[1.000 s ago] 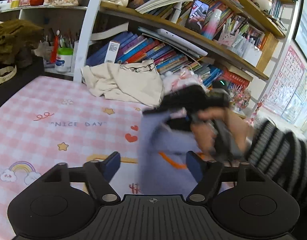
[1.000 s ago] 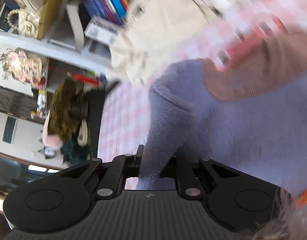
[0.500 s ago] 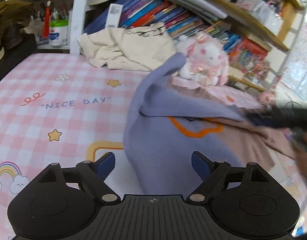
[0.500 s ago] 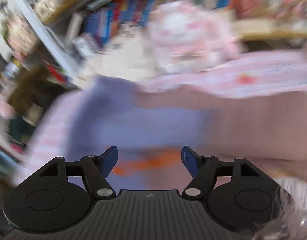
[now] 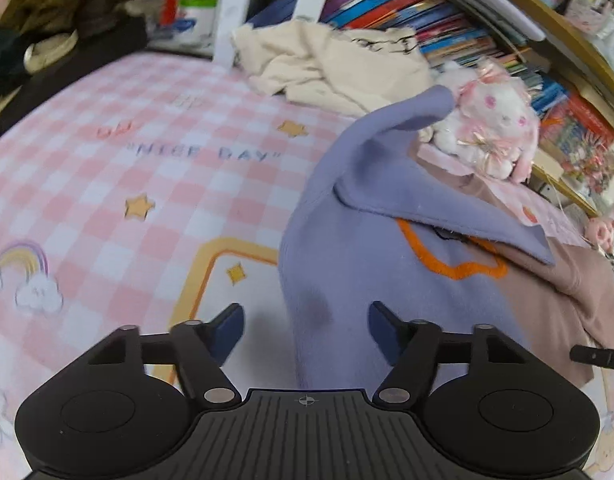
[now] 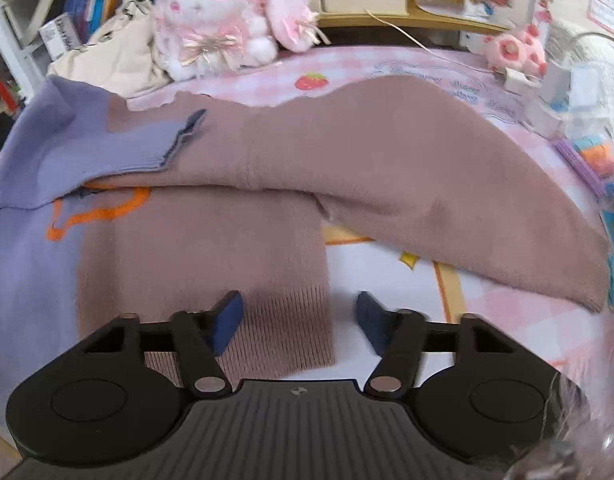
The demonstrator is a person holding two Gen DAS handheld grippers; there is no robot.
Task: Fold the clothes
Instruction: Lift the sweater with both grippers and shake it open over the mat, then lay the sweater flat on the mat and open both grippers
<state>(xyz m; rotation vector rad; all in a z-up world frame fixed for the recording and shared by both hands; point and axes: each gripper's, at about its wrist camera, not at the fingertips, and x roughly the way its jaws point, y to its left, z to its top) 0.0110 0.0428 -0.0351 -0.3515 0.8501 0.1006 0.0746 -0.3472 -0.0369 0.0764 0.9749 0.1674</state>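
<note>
Both jaws just closing yet parted, gripping nothing: left gripper (image 5: 305, 330) over the sweater's (image 6: 195, 248) lilac edge, right gripper (image 6: 297, 322) over its ribbed hem. Beyond, on the checked cloth (image 5: 107, 184), lilac sleeve (image 5: 439, 216) folded across; mauve sleeve (image 6: 447, 184) still sprawled, body unfolded.

The right gripper (image 6: 298, 322) hangs over the sweater's (image 6: 267, 168) ribbed hem (image 6: 291, 328), its jaws just closing but apart — nothing pinched. One mauve sleeve (image 6: 447, 184) lies folded across the sweater; a plush rabbit (image 6: 223, 16) sits beyond.
</note>
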